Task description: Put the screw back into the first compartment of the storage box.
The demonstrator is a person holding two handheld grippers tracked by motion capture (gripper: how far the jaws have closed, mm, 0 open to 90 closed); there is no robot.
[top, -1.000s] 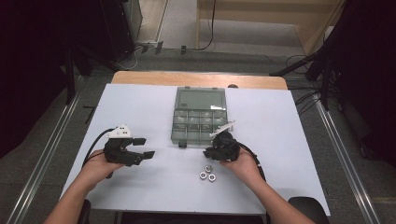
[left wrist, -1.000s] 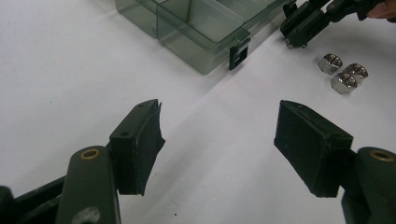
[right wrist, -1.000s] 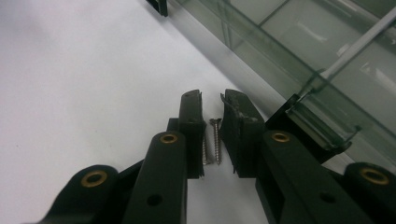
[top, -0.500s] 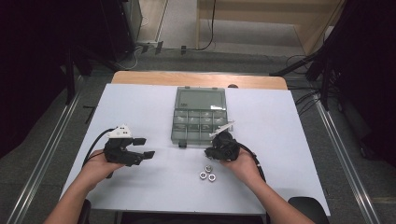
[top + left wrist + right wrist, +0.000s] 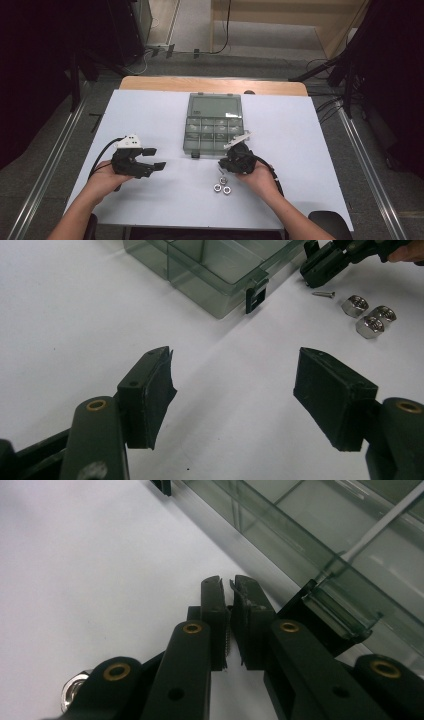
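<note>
Sitting closed on table (image 5: pixel 150 115), compartment box (image 5: pixel 214 125); contents unclear.

screw (image 5: pixel 323 293): small, silver, lying flat on white table | just beside three hex nuts (image 5: pixel 369 316)

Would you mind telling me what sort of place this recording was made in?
Probably a lab or studio set up for recording, not a home or workshop: a white-topped table bearing a clear grey plastic compartment box and three steel hex nuts, metal floor rails either side, dark surroundings, and loose cables on the floor.
</note>
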